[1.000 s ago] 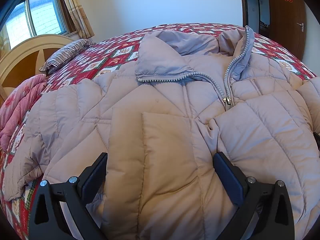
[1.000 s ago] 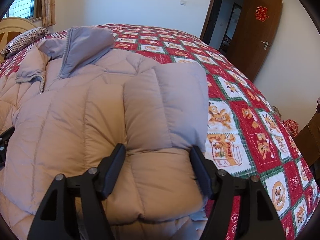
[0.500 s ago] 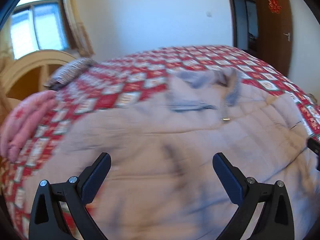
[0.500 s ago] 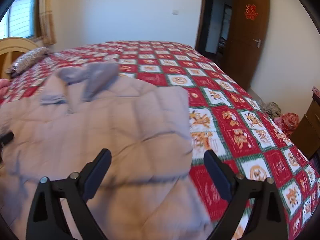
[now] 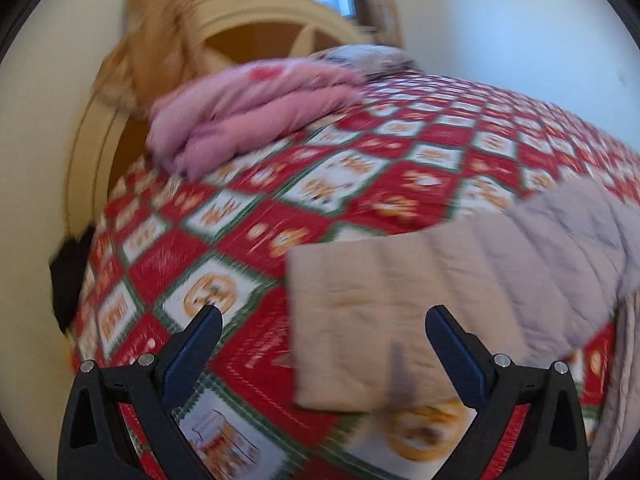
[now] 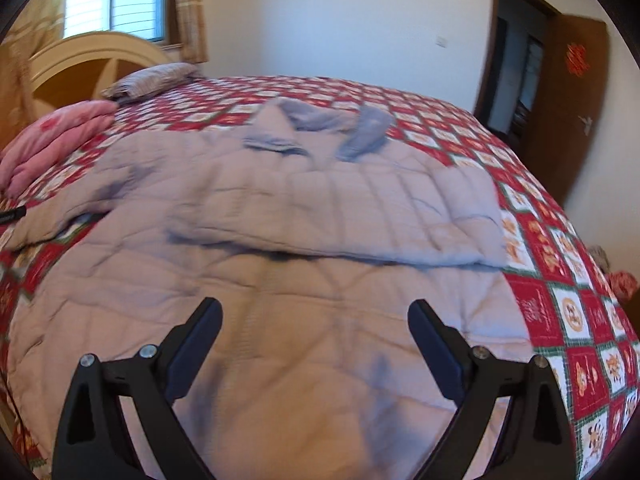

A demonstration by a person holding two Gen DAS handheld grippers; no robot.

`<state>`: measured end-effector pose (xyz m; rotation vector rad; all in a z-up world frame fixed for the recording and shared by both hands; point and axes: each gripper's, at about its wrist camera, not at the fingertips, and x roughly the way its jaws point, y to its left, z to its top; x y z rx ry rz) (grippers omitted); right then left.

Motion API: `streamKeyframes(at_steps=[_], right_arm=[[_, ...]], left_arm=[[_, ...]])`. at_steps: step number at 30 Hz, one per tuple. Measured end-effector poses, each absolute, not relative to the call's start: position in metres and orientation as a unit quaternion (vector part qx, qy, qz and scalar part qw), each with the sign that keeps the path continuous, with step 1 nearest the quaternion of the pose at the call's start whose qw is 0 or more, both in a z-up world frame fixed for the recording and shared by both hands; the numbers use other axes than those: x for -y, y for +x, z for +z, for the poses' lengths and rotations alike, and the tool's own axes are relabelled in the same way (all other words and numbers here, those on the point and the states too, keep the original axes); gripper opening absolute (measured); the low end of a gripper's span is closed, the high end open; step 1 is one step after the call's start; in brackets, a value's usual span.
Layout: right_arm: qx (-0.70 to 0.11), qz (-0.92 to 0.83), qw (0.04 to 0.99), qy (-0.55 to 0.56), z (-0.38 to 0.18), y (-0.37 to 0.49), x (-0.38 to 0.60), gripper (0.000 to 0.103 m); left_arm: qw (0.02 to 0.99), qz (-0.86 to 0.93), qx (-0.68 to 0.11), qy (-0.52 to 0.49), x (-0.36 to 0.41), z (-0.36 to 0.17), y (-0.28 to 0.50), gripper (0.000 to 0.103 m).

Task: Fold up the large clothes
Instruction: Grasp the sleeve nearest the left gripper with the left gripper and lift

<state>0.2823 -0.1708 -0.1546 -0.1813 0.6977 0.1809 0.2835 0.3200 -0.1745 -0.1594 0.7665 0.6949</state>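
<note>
Your quilted puffer jacket (image 6: 280, 280) lies flat across the patchwork bedspread (image 6: 560, 300), collar toward the headboard, one sleeve already folded over its chest. Both the left hand-held gripper (image 5: 320, 332) and the right hand-held gripper (image 6: 314, 320) gape wide and empty, so pinch the spread-out sleeve (image 5: 360, 300) near its cuff and carry it squarely across. No label or writing is legible on the jacket.

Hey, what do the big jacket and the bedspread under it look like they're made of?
Jacket: looks like a padded, quilted synthetic shell with a matte pale mauve finish; the puffy stitched panels suggest it, but the filling cannot be seen. Bedspread: apparently a printed woven fabric, possibly cotton, matte, with red and white squares; blur hides the weave.
</note>
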Motion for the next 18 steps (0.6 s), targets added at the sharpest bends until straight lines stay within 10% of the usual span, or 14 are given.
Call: streamKeyframes(at_steps=[5,10,18], right_arm=[[-0.331,0.107,0.929,-0.126,-0.159,0.272,0.144,0.096],[-0.339,0.101,0.926,-0.134,-0.166,0.269,0.140,0.096],[-0.335,0.073,0.933,-0.107,-0.159,0.267,0.167,0.096]], left_arm=[[0.858,0.296,-0.400,-0.126,-0.335,-0.203,0.292,0.096],[0.881,0.215,-0.402,-0.127,-0.308,-0.207,0.307,0.011],[0.926,0.211,-0.305,-0.072,-0.254,-0.119,0.294,0.010]])
